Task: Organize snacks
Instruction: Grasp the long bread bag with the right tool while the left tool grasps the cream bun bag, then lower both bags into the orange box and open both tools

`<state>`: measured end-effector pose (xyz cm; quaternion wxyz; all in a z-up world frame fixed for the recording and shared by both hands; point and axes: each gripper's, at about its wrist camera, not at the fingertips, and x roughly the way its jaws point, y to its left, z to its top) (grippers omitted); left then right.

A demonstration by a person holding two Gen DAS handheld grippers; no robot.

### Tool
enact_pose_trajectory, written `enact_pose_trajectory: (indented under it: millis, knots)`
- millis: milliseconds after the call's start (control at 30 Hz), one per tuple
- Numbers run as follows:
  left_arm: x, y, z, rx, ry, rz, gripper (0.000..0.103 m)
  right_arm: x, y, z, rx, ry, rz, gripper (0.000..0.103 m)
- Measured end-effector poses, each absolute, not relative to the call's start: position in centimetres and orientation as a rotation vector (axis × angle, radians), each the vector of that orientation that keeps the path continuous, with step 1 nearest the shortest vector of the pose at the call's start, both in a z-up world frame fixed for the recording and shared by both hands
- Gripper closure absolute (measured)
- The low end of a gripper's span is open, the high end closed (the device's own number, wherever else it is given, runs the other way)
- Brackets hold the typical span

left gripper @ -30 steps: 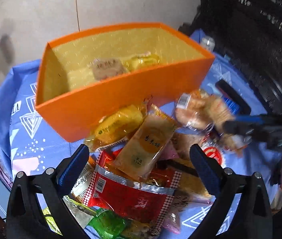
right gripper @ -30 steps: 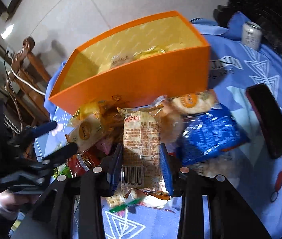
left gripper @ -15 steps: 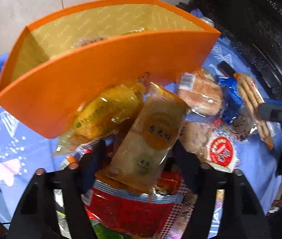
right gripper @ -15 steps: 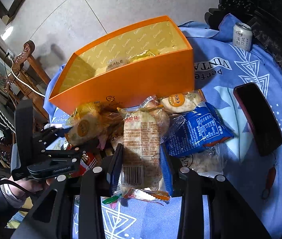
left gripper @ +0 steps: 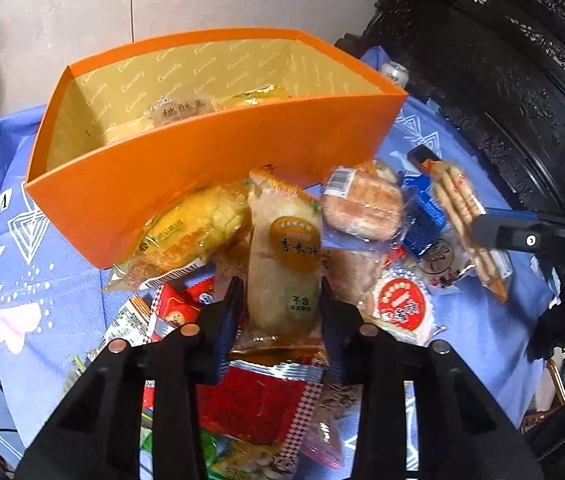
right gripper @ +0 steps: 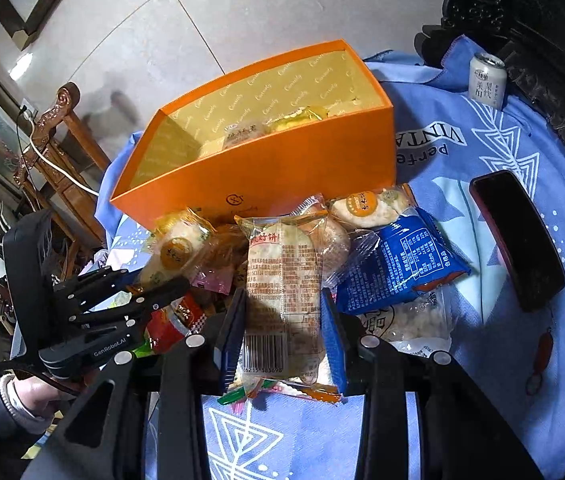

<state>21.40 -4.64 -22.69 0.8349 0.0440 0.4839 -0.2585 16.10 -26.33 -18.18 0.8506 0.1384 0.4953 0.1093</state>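
Note:
An open orange box (left gripper: 210, 160) (right gripper: 282, 168) stands on the blue cloth with two wrapped snacks inside. In front of it lies a heap of packets. My left gripper (left gripper: 282, 300) is shut on a pale rice cracker packet with a yellow round label (left gripper: 284, 256), held upright above the heap; it also shows in the right wrist view (right gripper: 174, 248). My right gripper (right gripper: 282, 320) is shut on a clear cracker packet with a barcode (right gripper: 282, 280), lifted over the heap; in the left wrist view that packet (left gripper: 466, 224) hangs at the right.
A red packet (left gripper: 258, 404), a yellow corn packet (left gripper: 190, 232), a bread packet (left gripper: 362, 208) and a blue packet (right gripper: 398, 268) lie in the heap. A black phone (right gripper: 518, 236) and a white can (right gripper: 487, 80) sit on the cloth at the right. Dark carved furniture stands behind.
My left gripper closed on the yellow-label packet and lifted it. My right gripper kept hold of its cracker packet and rose slightly back from the box.

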Motion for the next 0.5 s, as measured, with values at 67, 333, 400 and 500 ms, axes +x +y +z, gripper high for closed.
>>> enact_pose_trajectory:
  millis: [67, 333, 400, 500]
  knots:
    - [21.0, -4.6, -22.3, 0.081, 1.015, -0.553, 0.069, 15.8, -26.3, -18.0, 0.291, 1.038, 0.231, 0.067]
    - [20.3, -4.4, -23.0, 0.07, 1.054, -0.554, 0.069, 14.8, -26.5, -17.6, 0.298, 1.027, 0.227, 0.067]
    - [20.4, -4.9, -24.0, 0.094, 1.078, -0.546, 0.069, 14.6, -26.6, -17.5, 0.295, 1.025, 0.225, 0.067]
    - [20.2, -5.4, -24.5, 0.116, 1.084, -0.54, 0.07, 14.3, -26.8, -17.3, 0.296, 1.017, 0.22, 0.067]
